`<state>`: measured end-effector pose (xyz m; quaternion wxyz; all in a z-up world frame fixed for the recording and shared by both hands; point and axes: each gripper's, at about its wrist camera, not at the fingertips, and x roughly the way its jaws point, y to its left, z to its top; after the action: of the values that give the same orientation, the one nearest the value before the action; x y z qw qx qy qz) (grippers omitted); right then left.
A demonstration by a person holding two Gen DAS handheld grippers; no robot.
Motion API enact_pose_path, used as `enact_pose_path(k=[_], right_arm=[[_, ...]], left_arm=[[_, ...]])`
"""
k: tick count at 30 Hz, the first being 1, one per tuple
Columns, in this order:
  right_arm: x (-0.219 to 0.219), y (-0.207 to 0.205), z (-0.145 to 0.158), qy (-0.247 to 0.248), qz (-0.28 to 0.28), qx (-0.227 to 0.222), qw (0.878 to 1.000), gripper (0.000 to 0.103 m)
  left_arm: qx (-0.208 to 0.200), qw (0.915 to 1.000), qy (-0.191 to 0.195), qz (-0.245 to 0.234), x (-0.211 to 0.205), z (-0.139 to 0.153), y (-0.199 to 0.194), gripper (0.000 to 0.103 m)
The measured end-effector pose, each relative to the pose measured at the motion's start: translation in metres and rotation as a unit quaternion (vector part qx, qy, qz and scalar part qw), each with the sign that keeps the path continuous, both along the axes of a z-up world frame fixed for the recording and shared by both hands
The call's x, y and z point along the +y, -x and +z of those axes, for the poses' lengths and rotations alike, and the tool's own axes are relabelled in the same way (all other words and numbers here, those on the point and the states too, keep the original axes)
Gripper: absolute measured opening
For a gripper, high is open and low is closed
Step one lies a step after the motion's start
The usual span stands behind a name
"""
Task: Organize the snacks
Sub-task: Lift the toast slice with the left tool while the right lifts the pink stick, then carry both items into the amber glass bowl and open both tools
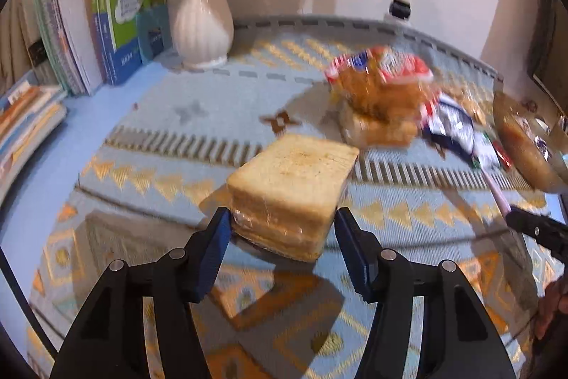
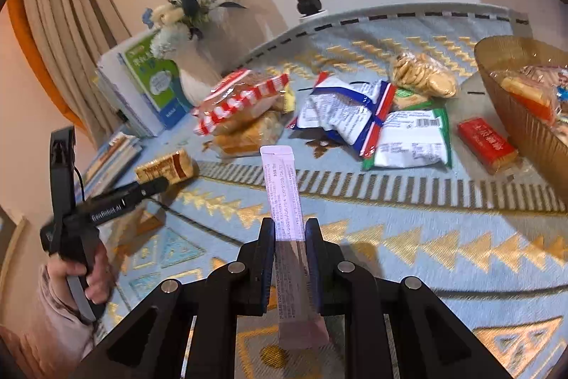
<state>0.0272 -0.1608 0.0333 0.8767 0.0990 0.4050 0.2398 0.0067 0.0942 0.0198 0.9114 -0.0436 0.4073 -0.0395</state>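
Here, your right gripper (image 2: 290, 233) was clamped on a pale sachet stick (image 2: 282, 187), its long axis running straight ahead along the fingers, free end pointing away toward the snack packets (image 2: 372, 119). Your left gripper (image 1: 282, 229) had its pads pressed on a wrapped sandwich (image 1: 294, 187), flat face up, lifted off the patterned cloth (image 1: 142, 144). The bowl (image 2: 525, 123) stood far right of both.

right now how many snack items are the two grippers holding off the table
2: a wrapped stack of toasted bread slices in the left gripper, and a long pale pink stick sachet in the right gripper. Other snacks remain on the patterned blue tablecloth.
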Motion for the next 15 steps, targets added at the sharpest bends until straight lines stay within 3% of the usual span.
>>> enact_pose_path(k=[3, 6, 7, 8, 10, 13, 15], right_arm=[[0.001, 0.001, -0.002, -0.008, 0.008, 0.006, 1.0, 0.017], [0.001, 0.001, -0.003, -0.009, 0.01, 0.007, 1.0, 0.017], [0.001, 0.001, -0.003, -0.009, 0.01, 0.008, 1.0, 0.017], [0.001, 0.001, -0.003, -0.009, 0.009, 0.008, 1.0, 0.017], [-0.001, 0.001, -0.004, -0.013, 0.007, 0.008, 1.0, 0.017], [-0.003, 0.002, -0.003, -0.013, 0.001, 0.006, 1.0, 0.017], [-0.004, 0.004, 0.0, -0.016, -0.002, -0.002, 1.0, 0.017]], left_arm=[[0.032, 0.9994, -0.006, -0.012, -0.001, -0.008, 0.0, 0.06], [0.026, 0.998, -0.05, -0.03, -0.007, -0.006, -0.01, 0.082], [0.022, 0.9971, -0.067, -0.028, -0.009, -0.006, -0.013, 0.084], [0.02, 0.9964, -0.076, -0.031, -0.01, -0.005, -0.018, 0.083], [0.012, 0.9973, -0.051, -0.052, -0.01, -0.003, -0.022, 0.051], [0.01, 0.9974, -0.062, -0.036, -0.014, -0.003, -0.025, 0.051], [-0.001, 0.9991, -0.041, -0.014, -0.009, 0.004, -0.019, 0.051]])
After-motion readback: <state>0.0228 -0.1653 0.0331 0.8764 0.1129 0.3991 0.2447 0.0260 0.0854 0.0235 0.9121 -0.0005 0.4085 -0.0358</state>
